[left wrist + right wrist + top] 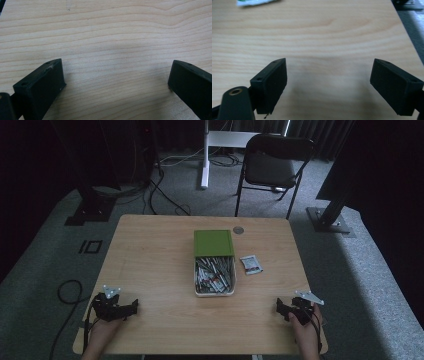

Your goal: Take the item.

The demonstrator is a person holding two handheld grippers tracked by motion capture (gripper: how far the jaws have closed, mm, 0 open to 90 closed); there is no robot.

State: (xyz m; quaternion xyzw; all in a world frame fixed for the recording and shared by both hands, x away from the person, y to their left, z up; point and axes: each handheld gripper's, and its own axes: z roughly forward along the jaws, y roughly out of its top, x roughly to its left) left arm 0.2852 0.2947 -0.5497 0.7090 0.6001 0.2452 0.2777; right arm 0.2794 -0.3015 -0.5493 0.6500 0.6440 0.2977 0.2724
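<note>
Wooden table [160, 250] bare under both empty, wide-open grippers, left [116, 308] and right [295, 310]; a careless reach could tip the packed box [214, 276] or skid the loose sachet [251, 264].

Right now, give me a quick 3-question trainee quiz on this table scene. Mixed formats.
1. True or false: the green lid covers the whole white box.
2. Multiple choice: the small packet lies A) inside the box, B) on the table beside the box, toward the right gripper's side, C) between the left gripper's jaws.
3. Fill in: the jaws of the left gripper and the right gripper both stand ____, with bare wood between them.

Key: 1 false, the near part is uncovered and shows its many small packets; 2 B; 3 open.
</note>
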